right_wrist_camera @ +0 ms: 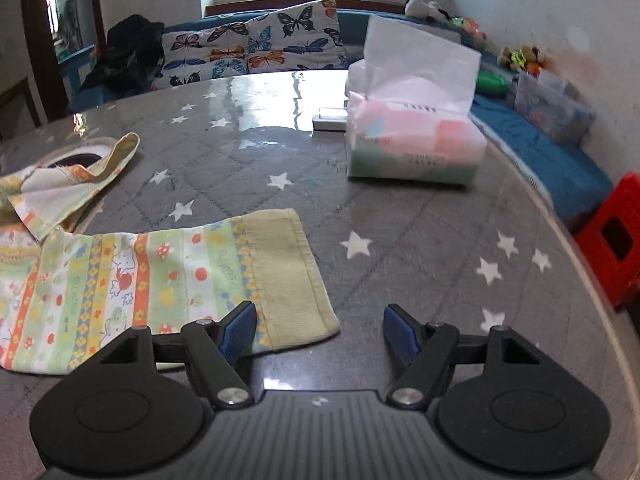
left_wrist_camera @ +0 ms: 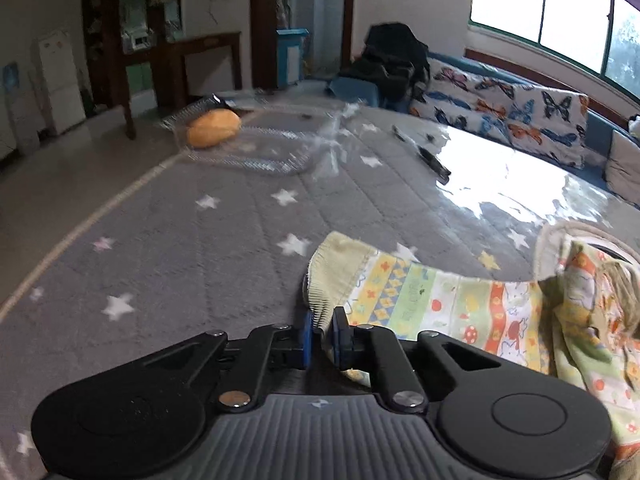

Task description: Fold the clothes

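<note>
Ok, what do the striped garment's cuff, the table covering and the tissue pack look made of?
Garment cuff: ribbed knit in pale yellow-green, probably cotton; the fine ridges show where the left claw pinches it. Table covering: quilted grey star-print fabric under what seems clear glossy plastic, given the window glare. Tissue pack: thin soft plastic film, slightly shiny.

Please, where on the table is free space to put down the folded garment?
Free: the grey star cloth between the garment's cuff and the tissue pack. Also free between the left cuff and the plastic container. Crowded around the garment's collar.
</note>
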Demonstrator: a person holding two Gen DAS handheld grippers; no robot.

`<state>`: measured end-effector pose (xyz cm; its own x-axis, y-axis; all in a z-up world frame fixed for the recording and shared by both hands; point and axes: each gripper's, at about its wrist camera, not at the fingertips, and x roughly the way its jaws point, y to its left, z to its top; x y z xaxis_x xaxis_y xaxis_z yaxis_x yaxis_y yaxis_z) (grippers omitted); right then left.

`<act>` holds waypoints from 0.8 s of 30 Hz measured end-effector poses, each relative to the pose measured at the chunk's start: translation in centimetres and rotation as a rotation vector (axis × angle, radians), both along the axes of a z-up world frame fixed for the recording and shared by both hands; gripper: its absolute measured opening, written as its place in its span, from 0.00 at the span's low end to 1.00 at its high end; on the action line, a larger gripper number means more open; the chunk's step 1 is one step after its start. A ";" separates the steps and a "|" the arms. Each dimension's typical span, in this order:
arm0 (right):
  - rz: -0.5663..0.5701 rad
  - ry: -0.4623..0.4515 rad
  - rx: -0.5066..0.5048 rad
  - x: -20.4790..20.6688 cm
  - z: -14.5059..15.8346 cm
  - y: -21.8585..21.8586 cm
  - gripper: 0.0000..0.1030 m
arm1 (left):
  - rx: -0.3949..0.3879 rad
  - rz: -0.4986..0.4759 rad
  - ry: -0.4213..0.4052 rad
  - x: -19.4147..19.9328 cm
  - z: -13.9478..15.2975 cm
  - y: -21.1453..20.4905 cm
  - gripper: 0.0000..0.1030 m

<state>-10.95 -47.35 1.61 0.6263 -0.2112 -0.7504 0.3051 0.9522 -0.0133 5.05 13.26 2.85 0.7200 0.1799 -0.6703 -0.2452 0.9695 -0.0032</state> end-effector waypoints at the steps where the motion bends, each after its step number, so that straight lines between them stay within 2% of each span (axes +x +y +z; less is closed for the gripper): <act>1: -0.002 -0.004 0.008 -0.1 0.0 -0.1 0.70 | 0.002 0.015 -0.004 -0.3 0.3 0.4 0.10; 3: -0.007 -0.011 0.025 -0.2 -0.1 -0.2 0.69 | 0.011 0.043 -0.009 -0.8 0.7 1.3 0.10; 6: -0.012 -0.023 0.041 -0.3 -0.2 -0.1 0.60 | 0.019 0.082 -0.019 -1.5 1.4 2.6 0.10; 8: -0.001 -0.037 0.045 -0.2 0.0 0.3 0.40 | 0.023 0.100 -0.020 -1.9 1.8 3.3 0.10; 9: 0.006 -0.041 0.050 -0.2 0.1 0.5 0.36 | 0.030 0.103 -0.022 -2.1 2.0 3.6 0.10; 10: 0.014 -0.045 0.056 -0.2 0.2 0.6 0.20 | 0.037 0.105 -0.026 -2.3 2.2 3.8 0.10; 11: 0.019 -0.050 0.057 -0.2 0.3 0.8 0.10 | 0.042 0.105 -0.030 -2.5 2.4 4.0 0.10; 17: -0.029 -0.085 -0.023 -1.3 1.4 0.4 0.09 | 0.044 0.080 -0.033 -3.7 3.3 4.3 0.10; 22: -0.099 -0.102 -0.102 -3.0 3.3 -1.8 0.09 | 0.027 -0.018 -0.017 -4.9 3.6 2.9 0.10; 24: -0.123 -0.103 -0.129 -3.7 3.9 -2.5 0.09 | 0.042 -0.060 0.004 -5.3 3.6 2.0 0.10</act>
